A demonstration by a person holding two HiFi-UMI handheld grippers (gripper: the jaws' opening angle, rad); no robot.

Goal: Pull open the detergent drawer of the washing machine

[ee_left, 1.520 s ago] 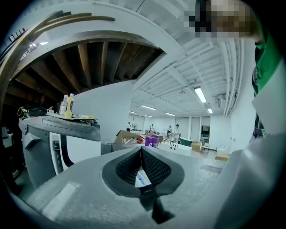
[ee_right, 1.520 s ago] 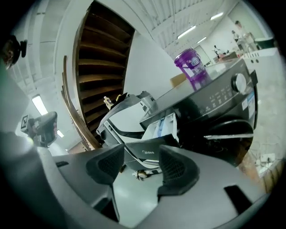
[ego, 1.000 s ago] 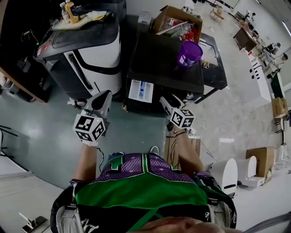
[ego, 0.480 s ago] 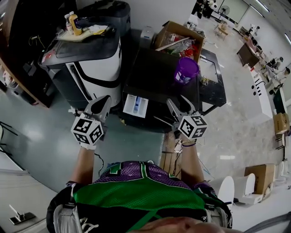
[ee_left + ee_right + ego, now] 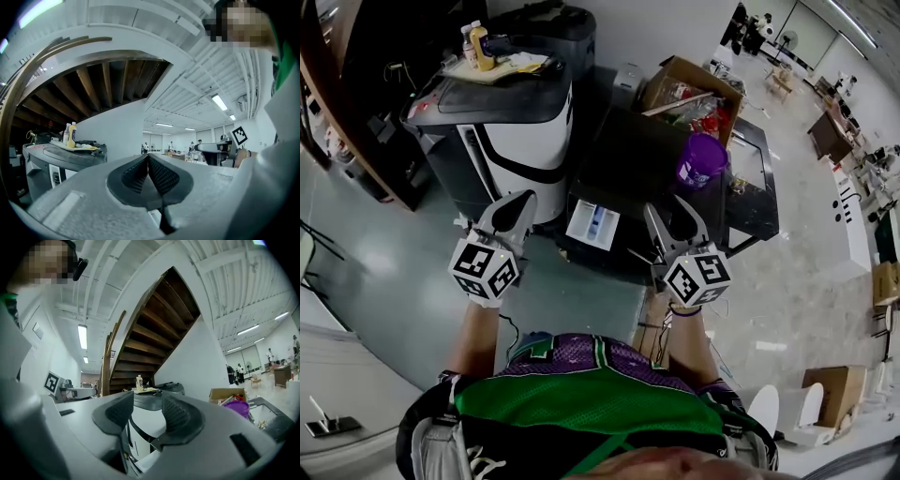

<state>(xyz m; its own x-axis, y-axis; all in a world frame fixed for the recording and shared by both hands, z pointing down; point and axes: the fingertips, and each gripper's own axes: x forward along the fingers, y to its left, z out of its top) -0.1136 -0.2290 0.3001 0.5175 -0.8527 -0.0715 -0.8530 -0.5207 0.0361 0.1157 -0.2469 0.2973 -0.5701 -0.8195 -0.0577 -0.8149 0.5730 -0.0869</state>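
The black washing machine [image 5: 628, 159] is seen from above in the head view. Its white detergent drawer [image 5: 593, 226], with a blue insert, sticks out past the front edge. My left gripper [image 5: 523, 201] hangs left of the drawer with its jaws shut and empty [image 5: 149, 161]. My right gripper [image 5: 673, 216] is held to the right of the drawer, apart from it. Its jaws have just been closing a little but stand open, with nothing between them [image 5: 147, 416]. Both grippers point level, away from the person.
A purple cup [image 5: 701, 161] stands on the washer's top. Behind it is an open cardboard box [image 5: 694, 89]. Left of the washer stands a white and black machine [image 5: 520, 131] with bottles [image 5: 478, 47] on top. Grey floor lies below the grippers.
Both grippers have risen towards the head camera, the right one more. The right jaws stand a little narrower than before. The drawer sticks out as it did earlier.
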